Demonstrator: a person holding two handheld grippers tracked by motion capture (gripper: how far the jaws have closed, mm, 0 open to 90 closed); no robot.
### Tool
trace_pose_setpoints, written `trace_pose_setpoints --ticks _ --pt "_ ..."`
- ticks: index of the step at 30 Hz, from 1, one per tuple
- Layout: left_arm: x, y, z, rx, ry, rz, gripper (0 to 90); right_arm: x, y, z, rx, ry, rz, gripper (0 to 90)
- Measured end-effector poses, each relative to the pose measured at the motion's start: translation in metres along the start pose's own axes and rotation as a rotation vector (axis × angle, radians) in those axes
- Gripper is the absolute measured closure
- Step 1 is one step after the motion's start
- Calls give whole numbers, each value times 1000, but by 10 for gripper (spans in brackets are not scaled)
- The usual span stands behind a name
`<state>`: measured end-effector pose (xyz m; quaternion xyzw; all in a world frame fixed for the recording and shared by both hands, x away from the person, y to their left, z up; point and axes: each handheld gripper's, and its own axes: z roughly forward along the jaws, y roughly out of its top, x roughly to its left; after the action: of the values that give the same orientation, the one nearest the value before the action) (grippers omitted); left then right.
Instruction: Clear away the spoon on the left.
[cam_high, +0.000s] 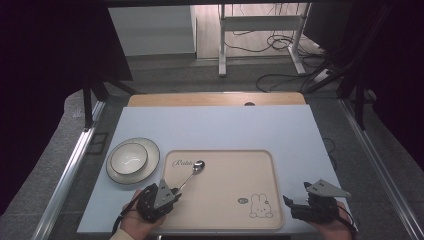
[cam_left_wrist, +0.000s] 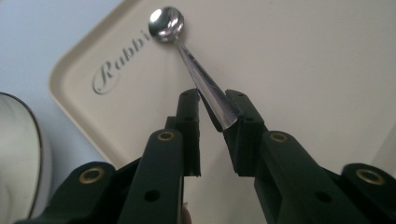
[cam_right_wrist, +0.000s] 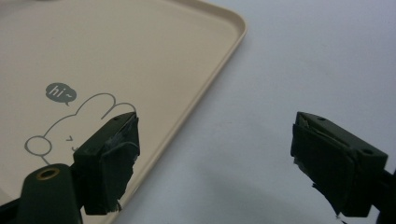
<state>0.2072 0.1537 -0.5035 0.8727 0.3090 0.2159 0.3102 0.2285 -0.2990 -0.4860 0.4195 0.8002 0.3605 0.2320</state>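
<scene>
Lying on the tray (cam_high: 260, 165), the spoon (cam_left_wrist: 187, 56) is flanked at its handle tip by the left gripper's (cam_left_wrist: 218, 122) slightly parted fingers; the right gripper's (cam_right_wrist: 215, 158) fingers are spread wide, empty, above the counter (cam_high: 215, 125).

Both grippers are black, each topped by a grey three-cornered plate. The left gripper (cam_left_wrist: 211, 123) shows brass-ringed screw holes along its jaws; the right gripper (cam_right_wrist: 215, 158) has worn, frayed pads (cam_right_wrist: 116, 163).

A white bowl (cam_high: 129, 158) sits on a plate (cam_high: 150, 162) on the counter (cam_high: 220, 125) — just left of the tray. Beyond the counter, a white frame (cam_high: 260, 22) stands on the floor — black cables (cam_high: 280, 42) trail around it.
</scene>
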Motion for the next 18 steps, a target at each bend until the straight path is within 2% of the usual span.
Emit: trace_pose_setpoints --ticks 1,3,6,8,11,18 --pt "2 -1 2 14 -16 -8 752 0 0 0 0 0 0 157" --pt "4 -2 6 34 -59 -56 696 0 0 0 1 0 0 157" --pt "8 -5 14 80 -121 -116 404 0 0 0 3 0 1 157" --pt "9 -5 14 83 -128 -125 312 0 0 0 1 -2 2 157" --pt "14 -6 11 56 -134 -166 275 0 1 -2 -12 -10 0 157" --pt "13 -5 9 45 -125 -167 263 0 1 -1 -8 -8 1 157"
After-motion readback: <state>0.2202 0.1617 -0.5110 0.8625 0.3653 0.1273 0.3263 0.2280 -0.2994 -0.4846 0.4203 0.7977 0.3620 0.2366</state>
